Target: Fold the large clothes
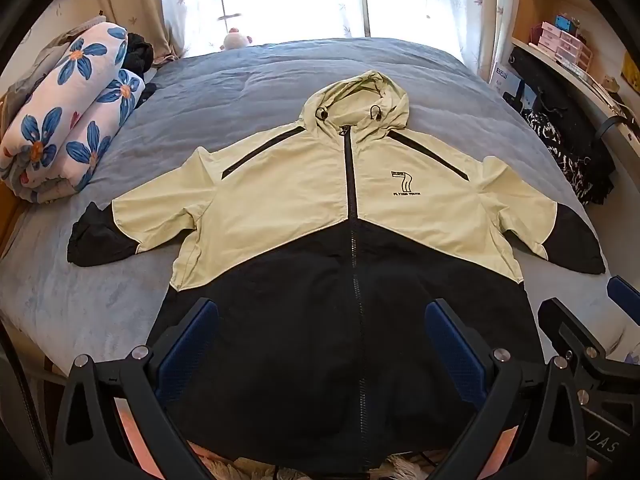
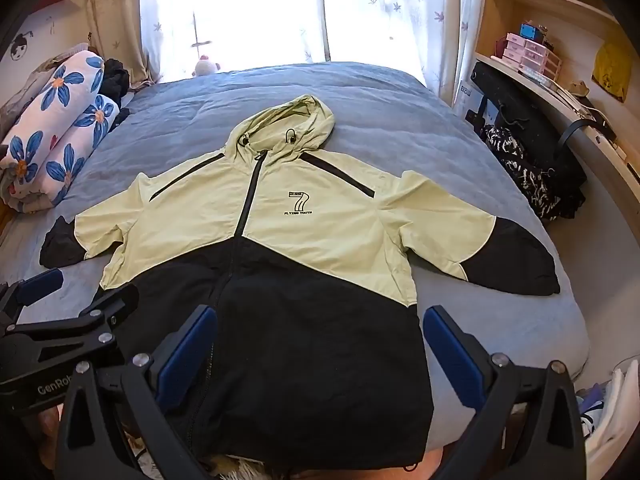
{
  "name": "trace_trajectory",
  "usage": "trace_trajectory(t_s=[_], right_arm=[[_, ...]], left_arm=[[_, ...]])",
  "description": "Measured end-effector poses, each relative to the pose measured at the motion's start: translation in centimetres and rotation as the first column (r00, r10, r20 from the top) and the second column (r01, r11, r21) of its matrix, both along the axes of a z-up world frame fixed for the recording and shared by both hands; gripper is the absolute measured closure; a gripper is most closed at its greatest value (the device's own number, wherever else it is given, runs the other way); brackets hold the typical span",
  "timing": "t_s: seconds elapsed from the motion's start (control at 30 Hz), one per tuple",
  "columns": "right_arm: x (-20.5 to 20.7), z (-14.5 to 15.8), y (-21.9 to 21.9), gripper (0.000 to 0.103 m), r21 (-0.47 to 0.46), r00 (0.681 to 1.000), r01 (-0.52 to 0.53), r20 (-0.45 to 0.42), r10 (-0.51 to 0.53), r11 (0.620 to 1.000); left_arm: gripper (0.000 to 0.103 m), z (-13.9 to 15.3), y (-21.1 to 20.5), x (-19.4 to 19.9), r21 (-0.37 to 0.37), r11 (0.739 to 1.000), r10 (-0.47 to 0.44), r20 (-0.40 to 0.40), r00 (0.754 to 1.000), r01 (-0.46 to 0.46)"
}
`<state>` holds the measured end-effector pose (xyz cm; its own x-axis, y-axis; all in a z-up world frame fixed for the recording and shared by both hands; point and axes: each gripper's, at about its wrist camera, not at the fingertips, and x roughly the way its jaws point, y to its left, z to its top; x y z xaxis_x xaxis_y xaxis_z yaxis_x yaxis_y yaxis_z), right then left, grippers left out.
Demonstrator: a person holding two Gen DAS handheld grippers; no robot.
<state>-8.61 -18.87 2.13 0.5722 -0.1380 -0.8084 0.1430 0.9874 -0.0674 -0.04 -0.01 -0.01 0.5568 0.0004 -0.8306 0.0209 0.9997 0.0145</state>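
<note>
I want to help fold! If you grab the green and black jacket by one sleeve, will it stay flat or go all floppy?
Probably floppy: the jacket lies limp and wrinkled on the bed. Its thin, shiny-looking fabric may slip and seems light.

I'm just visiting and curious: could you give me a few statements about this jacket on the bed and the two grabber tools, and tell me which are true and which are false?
1. The jacket lies spread flat, front up, on the bed. True.
2. Its zipper is undone. False: it is closed up to the hood.
3. The left gripper is clamped on the hem. False: its jaws stand wide open, holding nothing.
4. The right gripper is open too. True.
5. A flowered rolled blanket lies beside the jacket. True.
</note>
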Motion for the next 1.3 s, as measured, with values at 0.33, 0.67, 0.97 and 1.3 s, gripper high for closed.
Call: trace_trajectory(t_s=[0.33,0.67,0.97,1.3], right_arm=[[0.7,-0.2,0.3,0.000,0.014,1.000,-0.003,-0.011,0.003,1.000],[0.6,-0.6,0.4,0.000,0.034,1.000,-0.004,-0.016,0.005,0.999],[0.5,-1.0,0.5,0.000,0.042,1.000,-0.004,-0.016,0.005,0.999],[0.5,-1.2,0.5,0.000,0.042,1.000,-0.005,-0.019,0.006,0.999]], left_arm=[[0.004,-0.8,-0.2,0.6,-0.019,1.000,-0.017,-0.049,0.999,0.016],[0.008,-1.2,0.0,0.7,-0.027,0.999,-0.028,-0.043,0.999,0.027],[0.008,-1.1,0.0,0.6,-0.022,0.999,-0.030,-0.039,0.999,0.029],[0.008,-1.0,0.1,0.6,-0.017,0.999,-0.029,-0.035,0.999,0.028]])
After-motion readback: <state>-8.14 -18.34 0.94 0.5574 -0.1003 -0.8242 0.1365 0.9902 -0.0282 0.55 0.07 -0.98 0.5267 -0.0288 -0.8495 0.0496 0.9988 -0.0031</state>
